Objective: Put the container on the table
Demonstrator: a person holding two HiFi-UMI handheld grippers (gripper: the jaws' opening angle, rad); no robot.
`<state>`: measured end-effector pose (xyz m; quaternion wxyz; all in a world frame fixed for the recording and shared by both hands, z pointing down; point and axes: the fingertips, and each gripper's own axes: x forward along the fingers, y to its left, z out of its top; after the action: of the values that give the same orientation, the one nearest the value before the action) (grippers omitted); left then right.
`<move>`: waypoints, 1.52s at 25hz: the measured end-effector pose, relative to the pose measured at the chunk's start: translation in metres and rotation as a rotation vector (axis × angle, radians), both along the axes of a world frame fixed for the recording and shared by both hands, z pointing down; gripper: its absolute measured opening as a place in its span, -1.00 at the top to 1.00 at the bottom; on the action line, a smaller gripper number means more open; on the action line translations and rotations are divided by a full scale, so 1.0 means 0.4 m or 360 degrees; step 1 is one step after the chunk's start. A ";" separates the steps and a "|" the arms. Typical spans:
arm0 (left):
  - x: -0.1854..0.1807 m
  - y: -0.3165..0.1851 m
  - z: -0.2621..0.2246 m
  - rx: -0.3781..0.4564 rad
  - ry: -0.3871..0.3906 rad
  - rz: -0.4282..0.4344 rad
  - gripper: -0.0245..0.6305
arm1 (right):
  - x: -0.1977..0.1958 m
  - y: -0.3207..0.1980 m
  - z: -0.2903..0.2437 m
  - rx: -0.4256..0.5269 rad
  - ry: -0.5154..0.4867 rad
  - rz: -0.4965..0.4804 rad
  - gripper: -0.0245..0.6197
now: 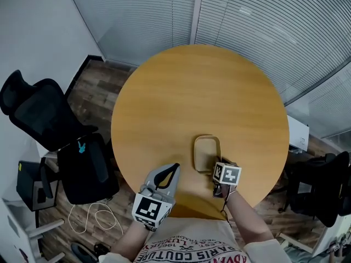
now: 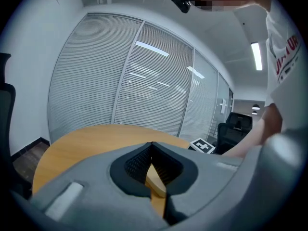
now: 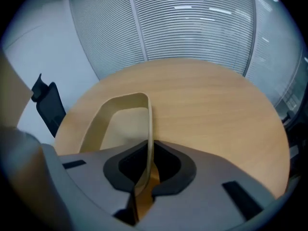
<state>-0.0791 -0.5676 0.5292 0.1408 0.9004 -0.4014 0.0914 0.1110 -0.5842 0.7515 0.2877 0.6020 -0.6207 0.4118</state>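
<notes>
The container (image 1: 207, 152) is clamped near the table (image 1: 192, 92) edge by the right hand-held gripper (image 3: 147, 153). The left hand-held gripper (image 2: 152, 146) is closed.

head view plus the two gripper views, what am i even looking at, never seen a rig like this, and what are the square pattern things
There is no robot here. A person holds a two-jaw gripper in each hand. The head view comes from a camera on the person's head, looking steeply down. Each gripper view comes from a camera riding on that gripper, looking along its jaws. The cube with square markers on each one is simply part of the gripper.

Below is a round wooden table. Near the person's edge of it is a shallow tan container. I can't tell whether it rests fully on the wood.

The right gripper has its jaws closed on the container's thin side wall. The left gripper has its jaws together with nothing between them, above the table's near edge.
</notes>
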 end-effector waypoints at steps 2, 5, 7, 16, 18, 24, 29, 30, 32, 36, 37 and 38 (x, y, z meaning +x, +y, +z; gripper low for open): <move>0.004 0.002 0.002 -0.0005 0.0001 0.0005 0.91 | 0.002 0.002 -0.002 -0.0006 -0.0090 0.0069 0.75; 0.006 0.008 0.000 -0.0010 0.0005 0.0001 0.91 | 0.014 0.004 -0.018 0.0025 -0.0096 0.0089 0.67; 0.009 0.013 -0.005 0.0000 0.0001 0.0001 0.91 | 0.021 0.005 -0.031 0.0053 -0.0086 0.0084 0.62; 0.023 0.033 -0.065 0.0100 0.0016 0.0006 0.91 | 0.008 0.000 -0.185 0.0298 -0.0176 0.0080 0.65; 0.030 0.036 -0.080 0.0123 0.0029 0.0004 0.91 | 0.005 0.000 -0.246 0.0402 -0.0218 0.0100 0.77; 0.053 0.056 -0.128 0.0198 0.0039 0.0013 0.91 | 0.010 0.016 -0.473 0.0822 0.0013 -0.0045 0.90; 0.062 0.067 -0.177 0.0279 0.0046 -0.0006 0.91 | -0.016 0.062 -0.636 0.1184 0.0120 -0.0261 0.90; 0.061 0.070 -0.185 0.0291 0.0048 -0.0011 0.91 | -0.020 0.074 -0.659 0.1235 0.0130 -0.0290 0.90; 0.058 0.074 -0.201 0.0314 0.0046 -0.0021 0.91 | -0.027 0.098 -0.699 0.1324 0.0142 -0.0332 0.90; 0.050 0.097 -0.235 0.0368 0.0041 -0.0035 0.91 | -0.032 0.156 -0.757 0.1464 0.0126 -0.0382 0.90; 0.047 0.103 -0.242 0.0381 0.0042 -0.0040 0.91 | -0.031 0.170 -0.766 0.1487 0.0123 -0.0385 0.90; 0.045 0.109 -0.247 0.0390 0.0043 -0.0047 0.91 | -0.029 0.182 -0.774 0.1504 0.0118 -0.0383 0.90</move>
<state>-0.0610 -0.5239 0.4303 0.0365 0.9060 -0.4208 0.0274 0.0994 -0.5114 0.4420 0.0504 0.6049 -0.7943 0.0269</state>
